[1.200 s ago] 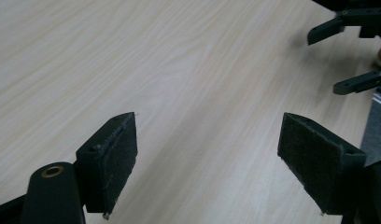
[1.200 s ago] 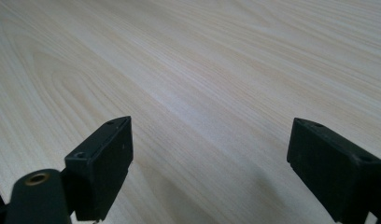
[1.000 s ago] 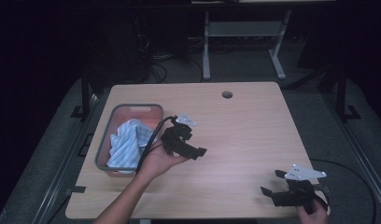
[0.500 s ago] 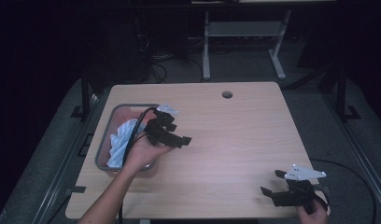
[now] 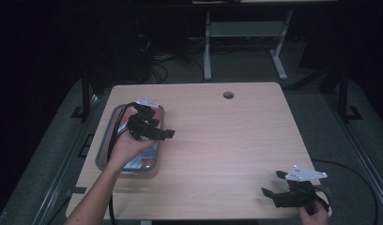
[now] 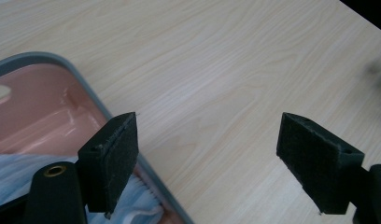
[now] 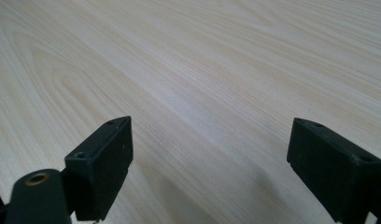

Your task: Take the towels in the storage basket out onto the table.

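Two tools, both with jaws apart and empty. The left tool (image 5: 157,131) hovers over the tray's (image 6: 86,91) rim, white cloth (image 6: 11,175) inside. The right tool (image 5: 281,192) sits low near the table's (image 5: 227,140) front corner.

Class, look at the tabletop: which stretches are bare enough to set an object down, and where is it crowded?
The widest bare patch is the table middle, between the tray on the left and the right claw near the front right corner, back to the cable hole. The crowded spot is the tray, holding pale cloth, with the open left claw over its rim.
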The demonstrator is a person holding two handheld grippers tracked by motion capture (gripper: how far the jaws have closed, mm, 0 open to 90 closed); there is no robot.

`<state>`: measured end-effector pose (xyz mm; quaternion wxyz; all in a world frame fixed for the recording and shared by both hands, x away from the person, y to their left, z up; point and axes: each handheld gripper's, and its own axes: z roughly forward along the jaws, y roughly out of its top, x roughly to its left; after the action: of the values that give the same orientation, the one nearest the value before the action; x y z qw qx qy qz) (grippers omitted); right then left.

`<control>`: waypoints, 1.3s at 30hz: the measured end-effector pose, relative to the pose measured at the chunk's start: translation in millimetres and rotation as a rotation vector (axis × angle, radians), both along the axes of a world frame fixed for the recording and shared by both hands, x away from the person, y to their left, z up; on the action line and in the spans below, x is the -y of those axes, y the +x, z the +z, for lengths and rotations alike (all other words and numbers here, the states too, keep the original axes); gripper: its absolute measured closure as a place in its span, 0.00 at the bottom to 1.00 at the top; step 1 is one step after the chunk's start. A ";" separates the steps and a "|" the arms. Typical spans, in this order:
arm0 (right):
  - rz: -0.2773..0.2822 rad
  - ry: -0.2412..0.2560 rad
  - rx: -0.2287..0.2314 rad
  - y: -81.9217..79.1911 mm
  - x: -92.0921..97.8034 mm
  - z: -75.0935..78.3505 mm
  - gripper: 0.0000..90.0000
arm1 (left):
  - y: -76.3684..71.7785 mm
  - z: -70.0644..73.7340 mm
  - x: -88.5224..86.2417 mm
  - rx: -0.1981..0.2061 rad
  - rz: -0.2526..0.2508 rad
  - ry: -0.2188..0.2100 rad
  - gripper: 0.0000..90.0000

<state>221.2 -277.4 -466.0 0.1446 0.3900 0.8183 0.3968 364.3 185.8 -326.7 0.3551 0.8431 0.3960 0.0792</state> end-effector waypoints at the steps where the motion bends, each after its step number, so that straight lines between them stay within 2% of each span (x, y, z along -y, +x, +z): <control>1: 0.000 0.001 0.000 -0.1 -0.1 0.0 0.15 | 0.4 0.4 -2.8 -0.001 0.002 0.001 0.23; 9: 0.001 -0.002 -0.002 -0.2 -0.5 -0.3 0.15 | 4.2 0.7 -23.9 -0.001 0.039 0.001 0.23; 14: 0.009 -0.003 0.000 0.2 -0.7 -0.2 0.15 | 6.2 -1.5 -41.5 -0.003 0.086 -0.003 0.23; 16: 0.011 -0.009 -0.007 0.5 -1.4 -0.7 0.15 | 6.7 -2.5 -48.5 -0.013 0.096 -0.019 0.23; 18: 0.014 -0.009 -0.007 0.8 -1.7 -1.0 0.15 | 6.9 -2.4 -54.2 -0.006 0.115 -0.003 0.23; 21: 0.019 -0.010 -0.010 0.8 -2.2 -0.8 0.15 | 7.8 -2.5 -63.5 -0.004 0.150 -0.003 0.22; 25: 0.015 -0.008 -0.008 0.1 -2.2 -0.5 0.15 | 8.1 -4.7 -71.1 0.001 0.171 0.001 0.22; 30: 0.019 -0.010 -0.011 -0.1 -3.0 -0.7 0.15 | 9.2 -15.0 -80.4 -0.020 0.208 0.023 0.21; 31: 0.020 -0.011 -0.009 0.0 -3.0 -0.6 0.15 | 10.3 -20.6 -84.0 -0.041 0.225 0.031 0.21; 34: 0.020 -0.010 -0.007 -0.1 -3.0 -0.6 0.15 | 11.1 -26.3 -87.4 -0.061 0.238 0.027 0.21; 38: 0.021 -0.012 -0.008 -0.1 -3.5 -1.0 0.15 | 13.0 -35.2 -87.4 -0.087 0.249 0.067 0.21; 39: 0.022 -0.011 -0.009 -0.1 -3.7 -1.0 0.15 | 14.1 -38.0 -86.0 -0.096 0.253 0.091 0.22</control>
<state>221.1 -273.7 -467.0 0.1388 0.3818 0.8253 0.3922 378.4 271.8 -364.6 0.2845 0.8045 0.5115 0.1007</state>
